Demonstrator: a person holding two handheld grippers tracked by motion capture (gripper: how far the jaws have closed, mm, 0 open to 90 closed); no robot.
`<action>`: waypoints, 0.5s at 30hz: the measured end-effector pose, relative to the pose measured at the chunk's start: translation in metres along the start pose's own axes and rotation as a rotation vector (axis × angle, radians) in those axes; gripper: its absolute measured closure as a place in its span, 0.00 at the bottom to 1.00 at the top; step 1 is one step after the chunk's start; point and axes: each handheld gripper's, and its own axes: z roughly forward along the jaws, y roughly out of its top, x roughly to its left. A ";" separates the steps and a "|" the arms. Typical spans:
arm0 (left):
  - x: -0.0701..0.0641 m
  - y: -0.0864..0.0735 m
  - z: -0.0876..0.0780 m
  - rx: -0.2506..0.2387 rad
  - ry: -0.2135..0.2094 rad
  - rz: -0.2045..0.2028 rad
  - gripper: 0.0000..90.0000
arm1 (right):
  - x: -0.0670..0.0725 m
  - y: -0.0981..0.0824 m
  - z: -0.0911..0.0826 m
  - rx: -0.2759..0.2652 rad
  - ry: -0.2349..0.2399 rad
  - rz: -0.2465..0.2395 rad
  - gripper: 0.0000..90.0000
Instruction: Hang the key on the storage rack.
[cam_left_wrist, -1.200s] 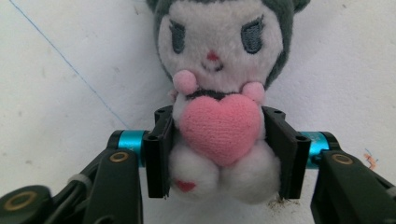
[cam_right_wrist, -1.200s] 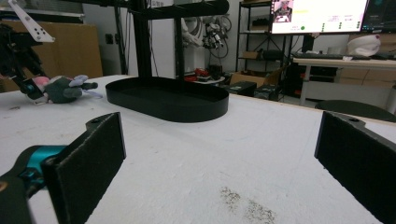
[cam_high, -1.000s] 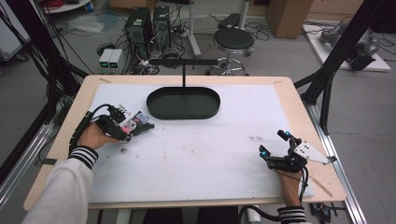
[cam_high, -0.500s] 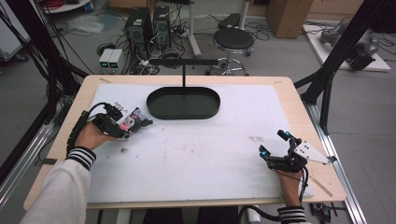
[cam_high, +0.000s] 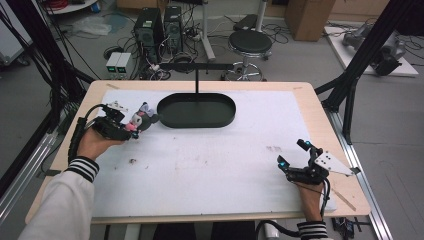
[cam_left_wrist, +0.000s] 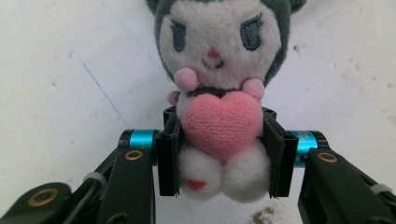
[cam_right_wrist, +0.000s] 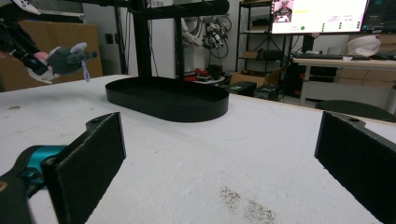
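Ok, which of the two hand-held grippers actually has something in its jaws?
The left hand-held gripper: it is shut on the plush toy. The right hand-held gripper stands open above bare table.

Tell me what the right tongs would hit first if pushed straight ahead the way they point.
Probably the black oval tray: it lies ahead between the open right tongs, across bare white tabletop. Depth is hard to judge.

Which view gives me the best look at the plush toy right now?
The left gripper view: the plush toy is close up, face and pink heart clear, pinched between the left claw's pads. The high view shows it small beside the black tray. The right gripper view shows it far off, held above the table.
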 end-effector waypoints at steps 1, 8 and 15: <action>0.000 0.000 -0.002 -0.013 0.014 0.009 0.63 | 0.000 0.000 0.000 0.000 0.001 0.000 0.01; 0.003 0.001 -0.011 -0.098 0.023 -0.010 0.63 | 0.000 0.000 0.000 0.000 0.000 0.001 0.01; 0.005 0.002 -0.020 -0.198 0.007 -0.039 0.63 | 0.000 0.000 0.000 0.000 0.001 0.002 0.01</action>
